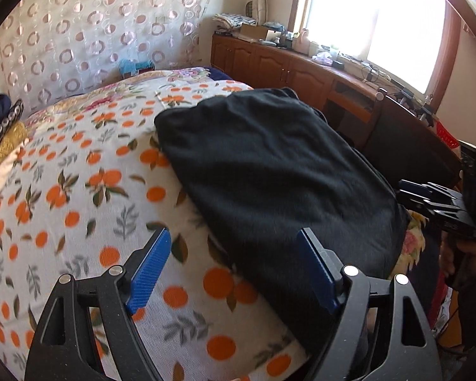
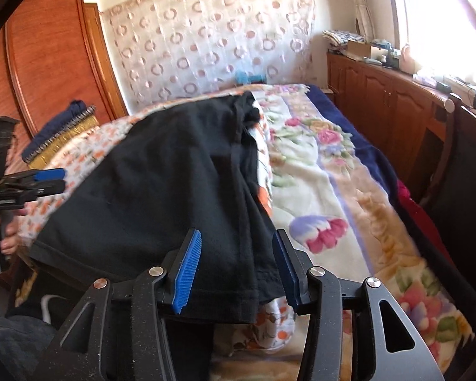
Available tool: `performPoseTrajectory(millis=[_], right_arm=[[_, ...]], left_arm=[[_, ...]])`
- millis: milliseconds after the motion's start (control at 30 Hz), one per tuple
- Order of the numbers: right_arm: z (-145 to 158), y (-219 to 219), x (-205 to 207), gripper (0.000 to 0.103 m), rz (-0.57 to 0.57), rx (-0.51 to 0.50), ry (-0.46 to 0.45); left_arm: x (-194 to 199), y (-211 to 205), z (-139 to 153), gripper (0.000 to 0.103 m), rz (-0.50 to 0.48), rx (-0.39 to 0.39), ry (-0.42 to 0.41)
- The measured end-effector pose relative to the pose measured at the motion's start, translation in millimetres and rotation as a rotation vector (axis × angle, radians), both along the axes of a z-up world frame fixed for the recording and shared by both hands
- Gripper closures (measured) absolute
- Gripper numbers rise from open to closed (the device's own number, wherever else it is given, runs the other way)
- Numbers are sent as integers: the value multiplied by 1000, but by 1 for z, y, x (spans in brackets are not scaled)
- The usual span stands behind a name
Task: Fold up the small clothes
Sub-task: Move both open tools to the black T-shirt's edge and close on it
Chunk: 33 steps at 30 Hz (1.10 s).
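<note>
Both the left claw and right claw gape empty over the black garment, whose hem nears the bed edge at 6 o'clock.

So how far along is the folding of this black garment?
The black garment lies folded over on the orange-print sheet. Nothing is held: the left gripper and right gripper are both open. Any further fold and stacking with the folded pile remain.
</note>
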State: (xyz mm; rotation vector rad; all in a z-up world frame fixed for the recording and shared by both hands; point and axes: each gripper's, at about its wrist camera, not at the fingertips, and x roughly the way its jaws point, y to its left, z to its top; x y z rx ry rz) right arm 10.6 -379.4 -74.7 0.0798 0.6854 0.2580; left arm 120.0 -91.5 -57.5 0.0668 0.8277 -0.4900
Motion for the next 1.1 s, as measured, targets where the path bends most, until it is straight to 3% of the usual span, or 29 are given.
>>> performPoseTrajectory(millis=[467,633,800,867,967,1067,1100], right_arm=[[-3,-15,24,52,37,133,144],[-9,-25,38,26,28,141,146],[-19,-32,48,26,48,240,196],[-18,-32,45,33,70,244,199],[-15,-31,38,52,114,246,192],[-9,-29,33,64,117,190,180],[-6,-29,31,73,108,164,170]], left_arm=[[-19,-3,-29,21,9,-24,61],[-21,-4,-31,21,5,-28,57],[-25,-3,-31,21,9,-36,63],[-28,-3,-31,21,6,-46,68],[-32,1,-30,21,4,-69,80],[-36,5,-30,21,6,-93,97],[-40,6,-30,21,4,-95,99]])
